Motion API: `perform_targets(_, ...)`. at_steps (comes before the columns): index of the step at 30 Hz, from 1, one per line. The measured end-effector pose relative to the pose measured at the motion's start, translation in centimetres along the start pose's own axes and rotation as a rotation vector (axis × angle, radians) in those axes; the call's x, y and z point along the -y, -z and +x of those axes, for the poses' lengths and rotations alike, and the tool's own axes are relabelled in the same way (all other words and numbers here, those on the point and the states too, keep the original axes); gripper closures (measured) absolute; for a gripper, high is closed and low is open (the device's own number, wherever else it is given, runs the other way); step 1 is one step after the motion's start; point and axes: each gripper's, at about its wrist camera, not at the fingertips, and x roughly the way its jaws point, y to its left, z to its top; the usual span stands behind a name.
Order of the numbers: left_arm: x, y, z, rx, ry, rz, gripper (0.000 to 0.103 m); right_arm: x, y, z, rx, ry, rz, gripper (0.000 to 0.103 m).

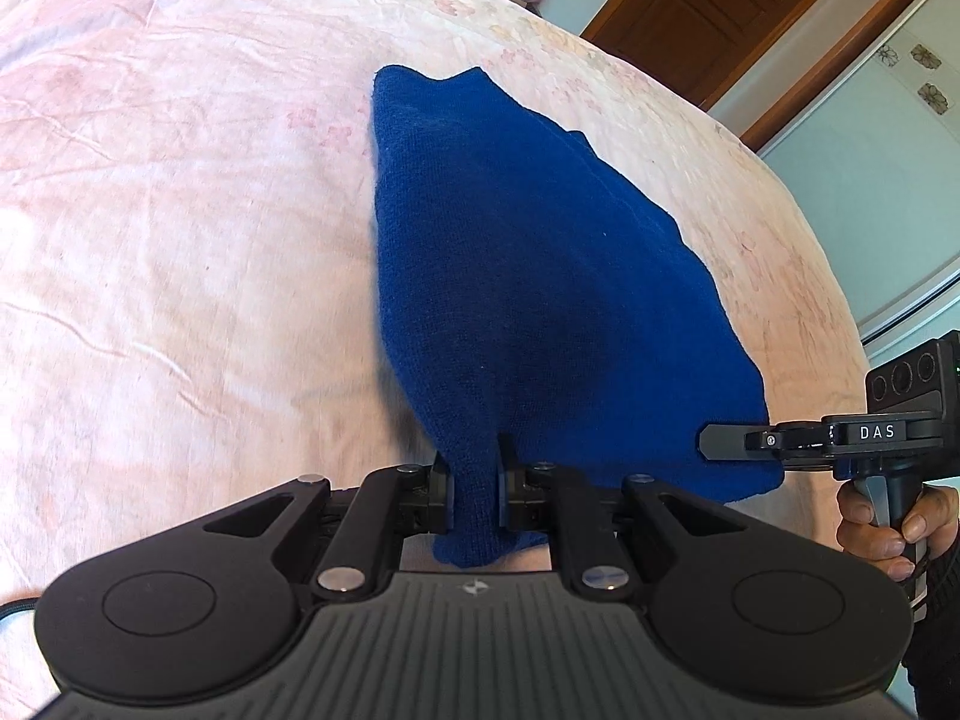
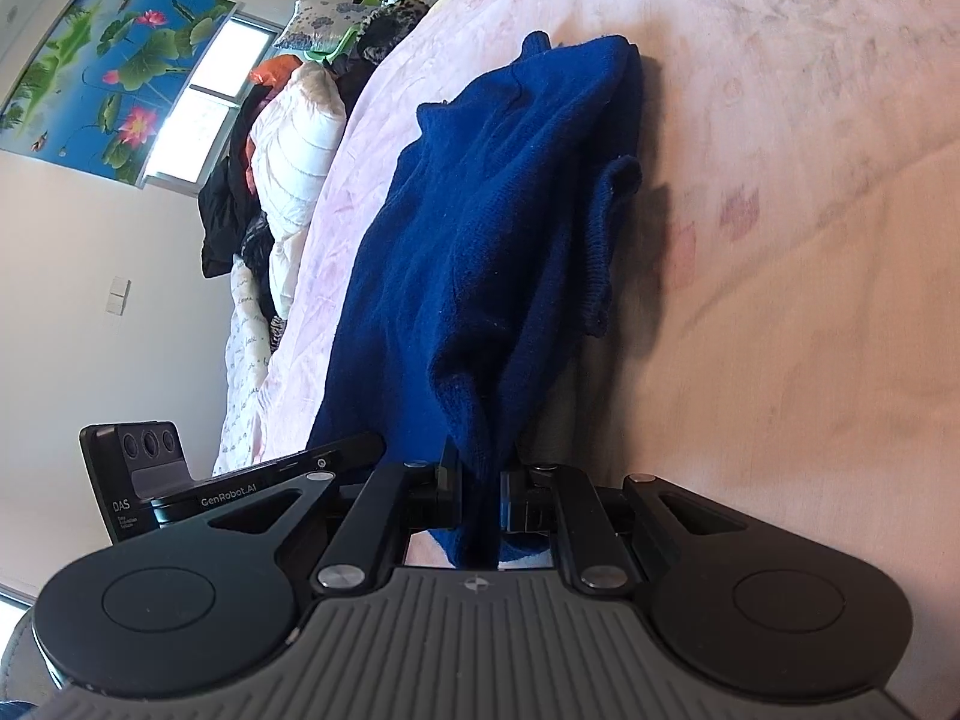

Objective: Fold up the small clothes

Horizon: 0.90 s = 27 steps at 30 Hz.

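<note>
Pink bedsheet point(image 1: 180, 240) bears a blue knit garment point(image 1: 510, 276), pinched by left hand-held gripper point(image 1: 474, 480) and right hand-held gripper point(image 2: 480, 498); piled bedding point(image 2: 288, 180) beyond.

"DAS" on right claw point(image 1: 720, 441), "GenRobot.AI", "DAS" on left claw point(image 2: 360, 443)

Blue garment point(image 1: 510, 276) knitted, matt; bedsheet point(image 1: 180, 240) crinkled cloth.
</note>
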Motion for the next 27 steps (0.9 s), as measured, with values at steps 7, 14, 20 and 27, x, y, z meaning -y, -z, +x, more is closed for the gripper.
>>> perform_targets(7, -0.1, -0.4, 0.2, 0.000, 0.002, -0.008, 0.092, -0.3, 1.0, -0.1, -0.002, 0.001, 0.001, 0.088)
perform_targets(14, 0.0, -0.7, 0.8, 0.002, 0.000, -0.002, 0.092, -0.4, 1.5, -0.2, -0.001, 0.002, -0.002, 0.088)
perform_targets(20, 0.0, -0.6, 0.9, 0.002, -0.001, -0.004, 0.092, -0.4, 1.9, -0.3, -0.003, 0.003, -0.005, 0.088)
perform_targets(27, 0.0, -0.1, 0.7, 0.005, -0.001, -0.002, 0.092, -0.4, 2.7, -0.4, -0.007, 0.004, -0.006, 0.088)
